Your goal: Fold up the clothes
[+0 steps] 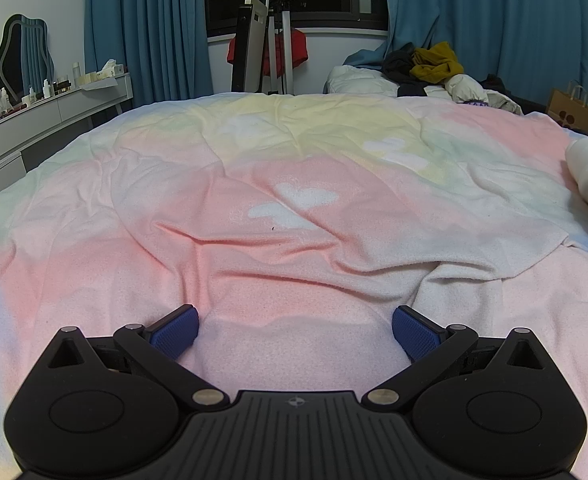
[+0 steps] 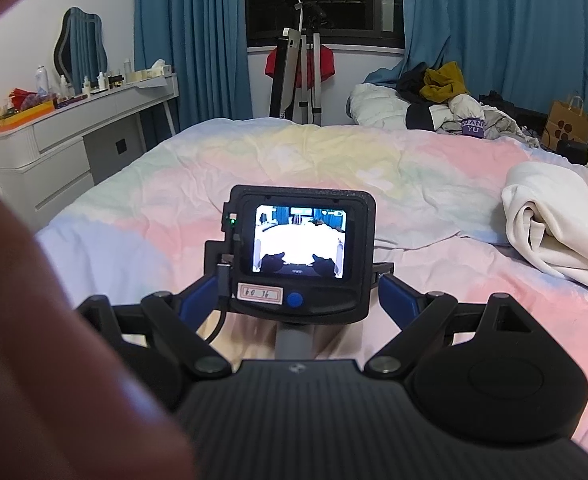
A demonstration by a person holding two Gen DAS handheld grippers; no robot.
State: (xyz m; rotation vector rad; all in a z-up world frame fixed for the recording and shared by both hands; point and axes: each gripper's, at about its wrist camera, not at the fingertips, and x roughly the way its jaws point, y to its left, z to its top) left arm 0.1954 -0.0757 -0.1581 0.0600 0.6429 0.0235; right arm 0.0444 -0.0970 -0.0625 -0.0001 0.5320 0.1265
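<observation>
Your left tool (image 1: 295,330) and right tool (image 2: 296,300) both gape wide over the pastel pink-and-yellow bedspread (image 1: 294,184) holding nothing, so folding looks unstarted: the rumpled cream-white garment (image 2: 554,220) lies untouched on the bed's right side.

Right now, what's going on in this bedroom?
A person holds a claw in each hand over a bed with a pastel blanket. The left claw is open above the blanket, gripping nothing. The right claw is open too, and the camera unit on the left one sits in front of it. A cream garment lies crumpled at the right, untouched. No folding has begun.
</observation>
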